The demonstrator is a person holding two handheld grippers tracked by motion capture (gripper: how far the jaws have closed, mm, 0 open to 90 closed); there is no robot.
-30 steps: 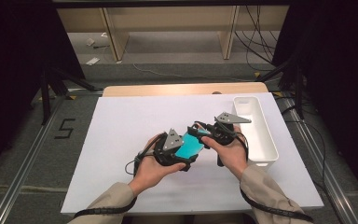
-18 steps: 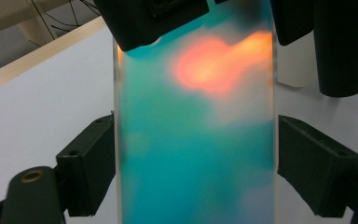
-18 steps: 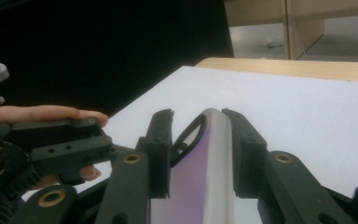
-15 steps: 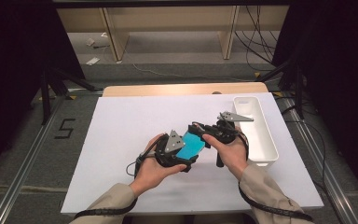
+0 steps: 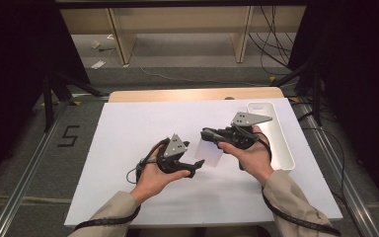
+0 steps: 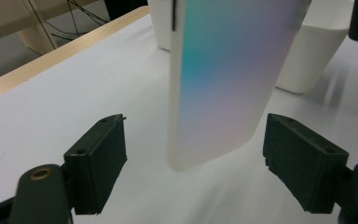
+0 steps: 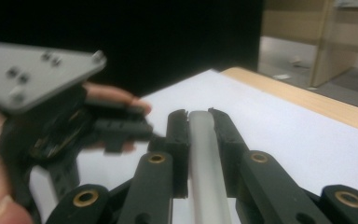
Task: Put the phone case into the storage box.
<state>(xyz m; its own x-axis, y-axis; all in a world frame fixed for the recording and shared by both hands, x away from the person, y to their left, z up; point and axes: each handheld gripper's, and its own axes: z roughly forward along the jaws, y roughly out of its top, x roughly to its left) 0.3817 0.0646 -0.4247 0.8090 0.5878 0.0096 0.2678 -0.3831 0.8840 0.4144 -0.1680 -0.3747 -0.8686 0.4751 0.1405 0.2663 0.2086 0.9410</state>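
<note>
Now the right gripper (image 7: 198,140) clamps the thin edge of the flat, pale iridescent plastic phone case (image 6: 223,79); its jaws have just been closing onto it. It holds the case on edge above the white table sheet (image 5: 128,128), between the two hands. The left gripper (image 6: 193,172) stands wide open, its black pads (image 6: 100,158) either side of the case's lower end without touching it. This looks like a hand-over just completed. Next, I judge, the right hand should carry the case clear, perhaps toward the long white plastic tray (image 5: 281,148) beside it, keeping the grip firm.
</note>
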